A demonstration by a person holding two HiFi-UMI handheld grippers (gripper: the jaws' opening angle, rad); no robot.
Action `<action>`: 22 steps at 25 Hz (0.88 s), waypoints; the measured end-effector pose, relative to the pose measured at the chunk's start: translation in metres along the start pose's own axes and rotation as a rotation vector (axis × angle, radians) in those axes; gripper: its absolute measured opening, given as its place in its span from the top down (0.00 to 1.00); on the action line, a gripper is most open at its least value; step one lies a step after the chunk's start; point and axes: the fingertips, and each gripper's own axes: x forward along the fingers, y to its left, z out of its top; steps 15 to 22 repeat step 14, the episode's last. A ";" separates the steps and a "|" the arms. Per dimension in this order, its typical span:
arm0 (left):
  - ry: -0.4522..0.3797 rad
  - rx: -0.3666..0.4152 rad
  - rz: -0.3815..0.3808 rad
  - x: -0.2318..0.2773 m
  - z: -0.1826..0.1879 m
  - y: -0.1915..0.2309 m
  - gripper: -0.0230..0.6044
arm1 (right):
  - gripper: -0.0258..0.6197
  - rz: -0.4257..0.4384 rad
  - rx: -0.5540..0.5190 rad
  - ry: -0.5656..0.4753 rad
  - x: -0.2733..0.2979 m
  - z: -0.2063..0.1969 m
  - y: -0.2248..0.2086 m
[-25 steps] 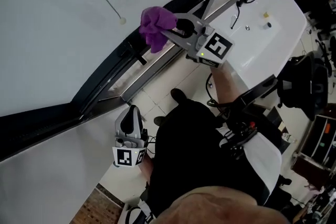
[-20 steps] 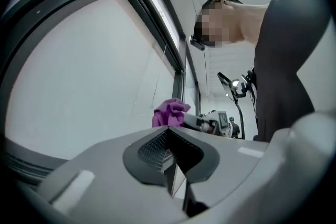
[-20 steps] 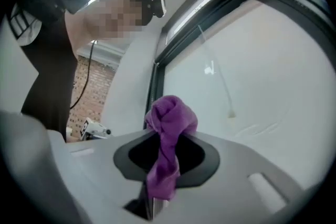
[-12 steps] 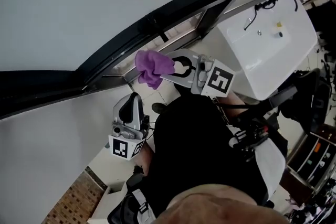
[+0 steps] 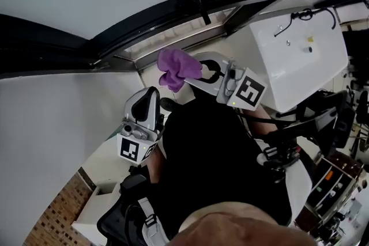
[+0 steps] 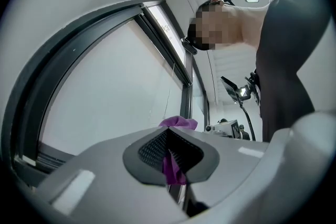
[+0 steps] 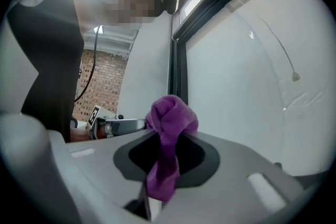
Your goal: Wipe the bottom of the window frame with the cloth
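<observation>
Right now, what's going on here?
A person holds a tool in each hand at a window. The right tool is clamped on a bunched purple cloth, held just off the bottom of the window frame and apparently not touching it. The left tool hangs lower, jaws together, holding nothing. No wiping contact at this moment.

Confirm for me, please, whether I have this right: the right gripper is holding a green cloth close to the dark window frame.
Not quite: the cloth is purple, not green. The right gripper view shows it bunched and pinched between the jaws of the right gripper, and the head view shows it close to the dark window frame.
</observation>
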 end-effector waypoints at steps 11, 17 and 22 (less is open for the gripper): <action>-0.071 -0.059 -0.063 -0.060 0.010 0.024 0.97 | 0.85 -0.029 -0.032 0.043 0.038 -0.003 0.057; -0.101 -0.054 -0.093 -0.071 0.012 0.031 0.97 | 0.85 -0.049 -0.041 0.044 0.045 -0.006 0.071; -0.101 -0.054 -0.093 -0.071 0.012 0.031 0.97 | 0.85 -0.049 -0.041 0.044 0.045 -0.006 0.071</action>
